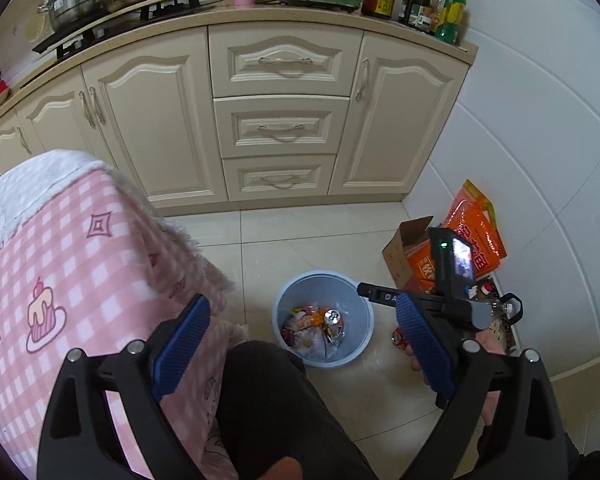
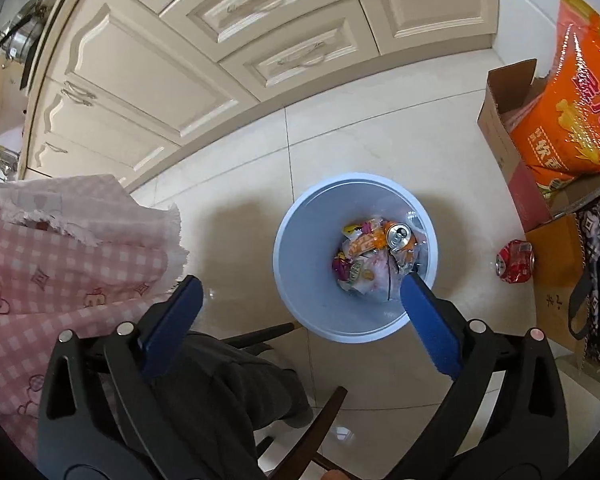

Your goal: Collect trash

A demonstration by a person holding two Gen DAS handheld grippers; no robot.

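A light blue trash bin [image 2: 288, 280] stands on the tiled floor, holding wrappers and an orange drink can [image 2: 399, 236]. A crushed red can [image 2: 516, 260] lies on the floor to the bin's right. My right gripper [image 2: 300, 278] hangs over the bin's near side, open, with nothing between its blue pads [image 2: 428, 324]. In the left wrist view the bin [image 1: 340, 360] sits ahead between the fingers of my left gripper [image 1: 302, 300], which is open and empty. The red can [image 1: 398, 338] peeks out behind its right finger. The right gripper's black body [image 1: 444, 272] shows beside the bin.
A pink checked tablecloth [image 1: 60, 272] hangs close on the left. A person's dark trouser leg [image 1: 268, 400] is below the grippers. A cardboard box [image 2: 500, 128] with an orange bag [image 2: 580, 112] stands right of the bin. Cream cabinets [image 1: 280, 128] are behind, and wooden chair legs [image 2: 320, 420] below.
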